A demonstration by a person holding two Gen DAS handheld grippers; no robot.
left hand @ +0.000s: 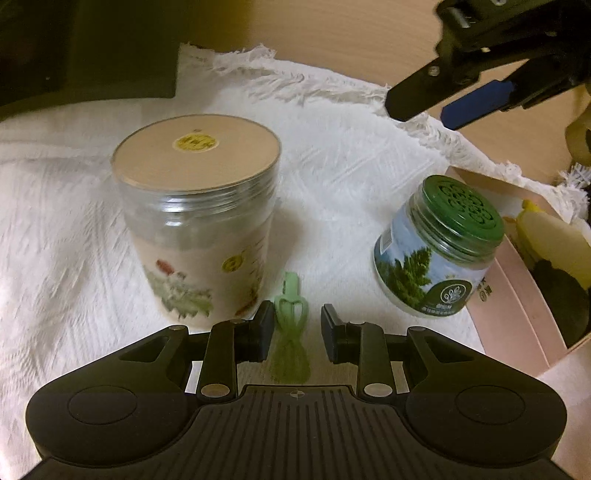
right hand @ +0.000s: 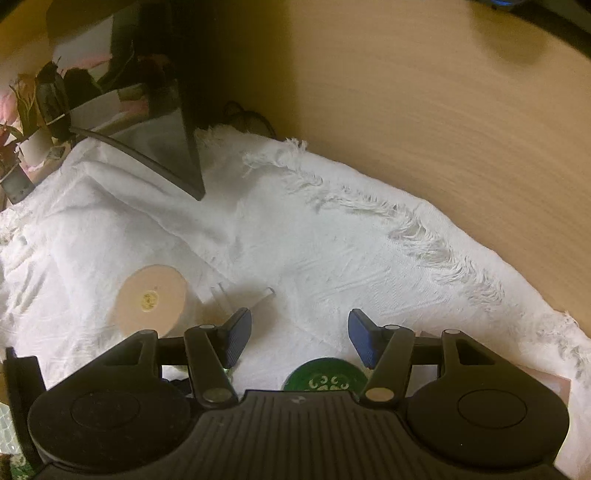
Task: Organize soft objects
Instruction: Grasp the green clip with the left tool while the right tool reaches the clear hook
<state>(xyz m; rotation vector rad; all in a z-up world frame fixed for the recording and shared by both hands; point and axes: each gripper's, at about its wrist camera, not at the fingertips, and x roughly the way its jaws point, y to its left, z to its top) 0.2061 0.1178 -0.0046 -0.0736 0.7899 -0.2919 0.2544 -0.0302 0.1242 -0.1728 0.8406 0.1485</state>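
My left gripper (left hand: 297, 328) hangs low over the white cloth (left hand: 351, 155) with its jaws spread a modest way, and a small green item (left hand: 289, 317) lies between them. It has a pale green plastic clip head at the far end and a fuzzy green tail running back toward me; the left pad is just beside it, the right pad stands clear, so I read nothing as pinched yet. I judge this the reach-and-close step on one soft piece: the next move calls for settling a little lower, centring on the fuzzy part, and closing gently without nudging the tall jar.

That tall jar (left hand: 197, 221), clear-walled with a flat tan lid, stands just left of the jaws, almost touching the left finger. To the right, well apart, a short jar (left hand: 439, 251) with a green pierced lid leans against a pink box (left hand: 517, 284) at the cloth's right edge; inside the box I see something yellow and something dark, too blurred to name.

My right gripper (right hand: 300, 338) hovers higher, jaws standing apart with only cloth between them; in the left view it shows at the far right, over the bare wooden table (left hand: 332, 33).

Count: two jars, one green soft item, one pink box, one cloth, two grippers.
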